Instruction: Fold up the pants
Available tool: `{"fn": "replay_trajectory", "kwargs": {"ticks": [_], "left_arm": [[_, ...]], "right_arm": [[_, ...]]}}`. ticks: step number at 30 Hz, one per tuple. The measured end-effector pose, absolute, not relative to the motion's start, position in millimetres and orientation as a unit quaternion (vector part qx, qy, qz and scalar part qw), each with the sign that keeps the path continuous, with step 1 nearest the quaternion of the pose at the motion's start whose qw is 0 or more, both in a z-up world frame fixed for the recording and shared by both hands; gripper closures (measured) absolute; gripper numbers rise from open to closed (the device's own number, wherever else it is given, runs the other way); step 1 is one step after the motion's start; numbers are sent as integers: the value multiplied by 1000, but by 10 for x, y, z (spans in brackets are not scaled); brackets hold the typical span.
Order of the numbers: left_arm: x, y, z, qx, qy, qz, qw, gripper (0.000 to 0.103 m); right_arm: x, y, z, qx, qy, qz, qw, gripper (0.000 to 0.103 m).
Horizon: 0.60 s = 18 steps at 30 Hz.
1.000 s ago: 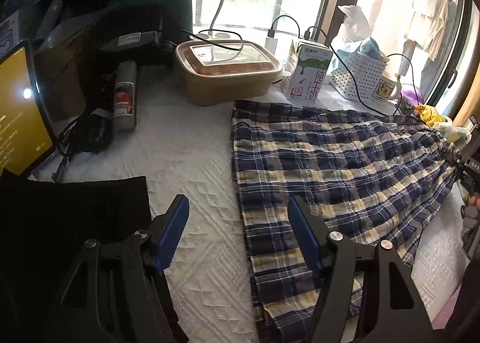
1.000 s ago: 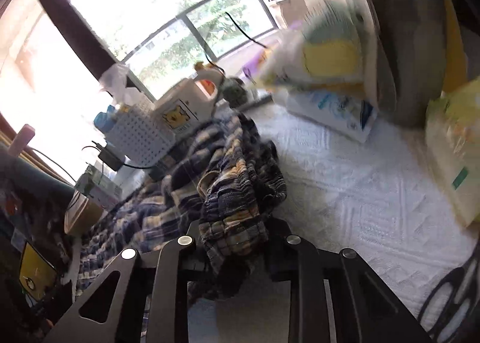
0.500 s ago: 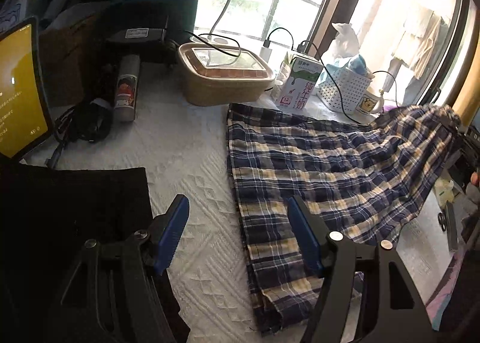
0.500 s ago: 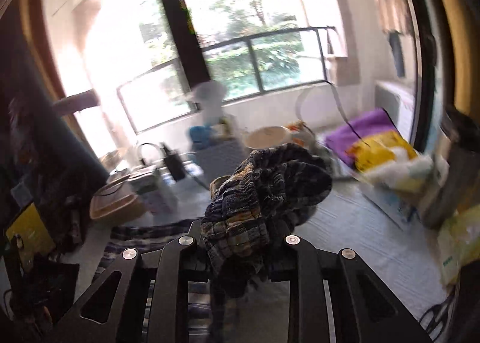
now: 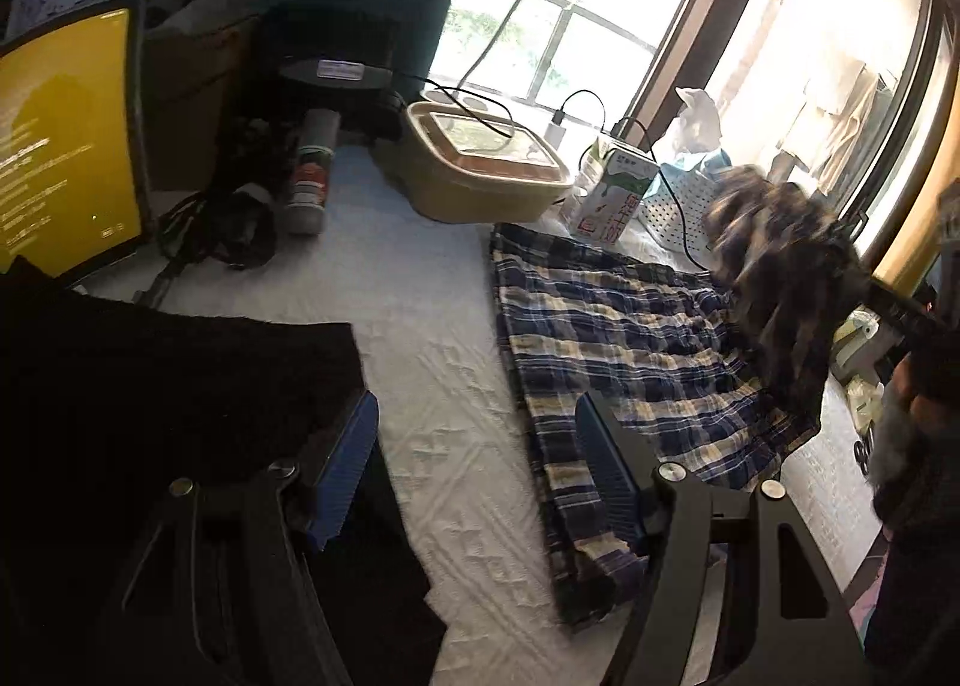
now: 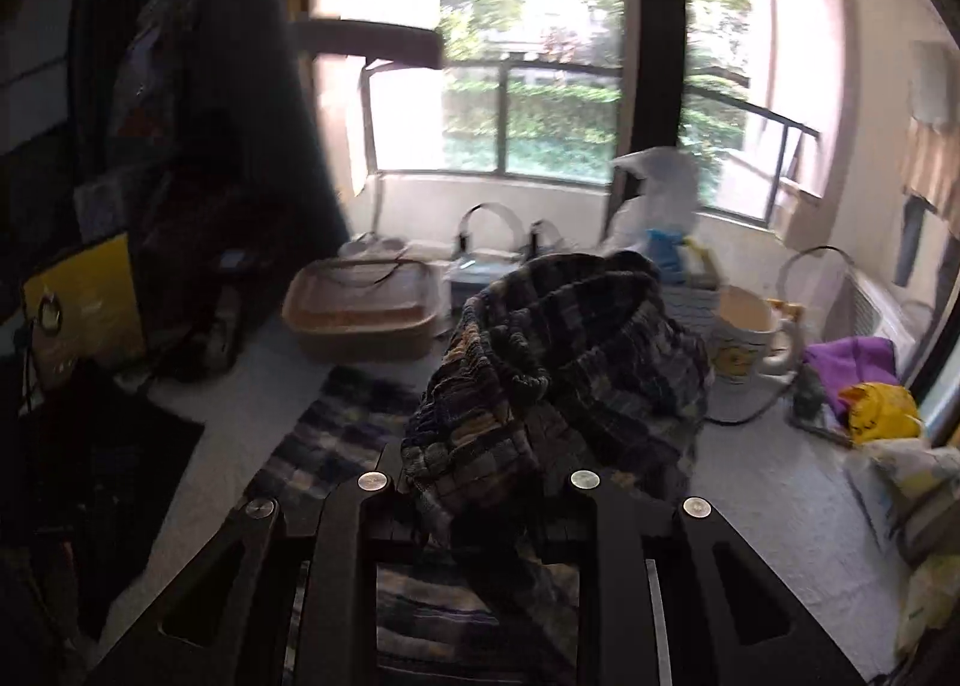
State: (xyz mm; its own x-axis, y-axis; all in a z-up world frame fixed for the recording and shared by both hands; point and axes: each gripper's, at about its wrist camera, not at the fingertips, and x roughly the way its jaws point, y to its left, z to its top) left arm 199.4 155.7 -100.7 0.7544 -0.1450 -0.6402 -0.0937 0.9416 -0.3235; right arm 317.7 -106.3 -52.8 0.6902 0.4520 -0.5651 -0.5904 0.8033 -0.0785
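Right gripper (image 6: pixel 474 482) has swung the waistband end up & over toward the hems, clamped on plaid pants (image 5: pixel 606 326); left gripper (image 5: pixel 474 470) open above the worktop (image 5: pixel 432 338). First fold underway; end not laid down yet.

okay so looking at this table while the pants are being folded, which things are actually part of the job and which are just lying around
Part of the job:
- plaid pants, one end lifted
- right gripper, clamped on the bunched waistband
- left gripper, open, holding nothing

Just lying about:
- lidded tan container
- milk carton
- spray can
- yellow tablet screen
- white mug
- black cloth
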Motion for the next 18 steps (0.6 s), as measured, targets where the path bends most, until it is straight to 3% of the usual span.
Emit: {"fn": "replay_trajectory", "kwargs": {"ticks": [8,15,18], "left_arm": [[1898,1734,-1063,-182,354,8,917,35],[1877,1754,-1021,-178,349,17,920,35],[1901,1758,-1037,-177,353,24,918,35]], "right_arm": [[3063,-318,-1209,-174,328,338,865,80],[3015,27,-1081,-178,303,358,865,81],[2990,226,-1203,-199,328,380,842,81]]}}
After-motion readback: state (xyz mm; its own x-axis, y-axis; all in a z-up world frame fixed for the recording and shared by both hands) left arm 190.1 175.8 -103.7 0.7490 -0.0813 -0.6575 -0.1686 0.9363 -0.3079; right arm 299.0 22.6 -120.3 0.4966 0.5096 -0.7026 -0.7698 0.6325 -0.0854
